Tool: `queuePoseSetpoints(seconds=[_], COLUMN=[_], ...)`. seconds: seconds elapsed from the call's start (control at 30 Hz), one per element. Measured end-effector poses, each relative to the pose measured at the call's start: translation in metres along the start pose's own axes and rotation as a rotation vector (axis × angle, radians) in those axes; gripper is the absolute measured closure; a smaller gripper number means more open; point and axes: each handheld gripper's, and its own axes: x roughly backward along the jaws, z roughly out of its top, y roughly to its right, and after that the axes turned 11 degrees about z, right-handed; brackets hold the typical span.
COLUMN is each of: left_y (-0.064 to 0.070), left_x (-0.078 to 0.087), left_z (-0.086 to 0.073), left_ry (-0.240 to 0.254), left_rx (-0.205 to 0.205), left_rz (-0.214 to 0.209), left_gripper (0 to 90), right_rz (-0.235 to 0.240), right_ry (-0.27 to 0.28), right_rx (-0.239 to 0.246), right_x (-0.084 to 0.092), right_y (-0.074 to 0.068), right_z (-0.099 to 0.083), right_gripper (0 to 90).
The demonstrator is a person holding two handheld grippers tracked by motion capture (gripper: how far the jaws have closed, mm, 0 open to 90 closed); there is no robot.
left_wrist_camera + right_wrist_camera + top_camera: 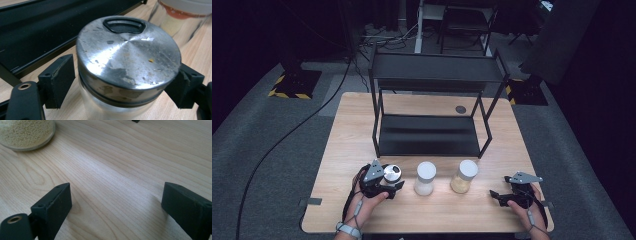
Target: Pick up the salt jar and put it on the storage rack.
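Note:
A glass jar with a scuffed metal lid (127,52) stands at the table's front left (392,173). My left gripper (123,72) is open around it just under the lid; the right pad (182,82) touches the rim and the left pad (61,80) stands a little off it. In the high view the left gripper (393,181) reaches the jar from the front. My right gripper (499,187) hovers low over bare wood at the front right, open with nothing between its pads (120,195).
A white-lidded jar of white powder (425,178) and a white-lidded jar of yellowish grains (463,176) stand in a row to the right of the metal-lidded jar. The grain jar's base (26,132) lies ahead-left of the right gripper. A black two-tier rack (427,135) fills the table's middle and back.

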Motion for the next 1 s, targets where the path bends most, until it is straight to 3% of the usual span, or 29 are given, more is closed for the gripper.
queuePoseSetpoints(seconds=[0.13,0.23,0.43,0.7,1.0], left_y=[0.005,0.011,0.007,0.006,0.005], left_x=[-0.003,-0.002,-0.002,-0.001,0.005], left_z=[0.003,0.003,-0.004,0.005,0.029], left_ry=[-0.022,-0.019,0.004,-0.005,-0.009], left_rx=[-0.038,-0.055,-0.045,-0.055,-0.079], left_rz=[0.010,0.040,0.030,0.019,0.026], left_gripper=[20.4,27.2,30.0,30.1,30.1], right_rz=[0.000,0.000,0.000,0.001,0.006], right_ry=[0.000,0.000,0.000,0.000,0.000], right_rx=[0.000,0.000,0.000,0.000,0.004], right_x=[0.000,0.000,0.000,0.000,0.000], right_y=[0.000,0.000,0.000,0.000,0.002], right_z=[0.000,0.000,0.000,0.000,0.000], right_gripper=[9.4,9.4,9.4,9.4,9.4])
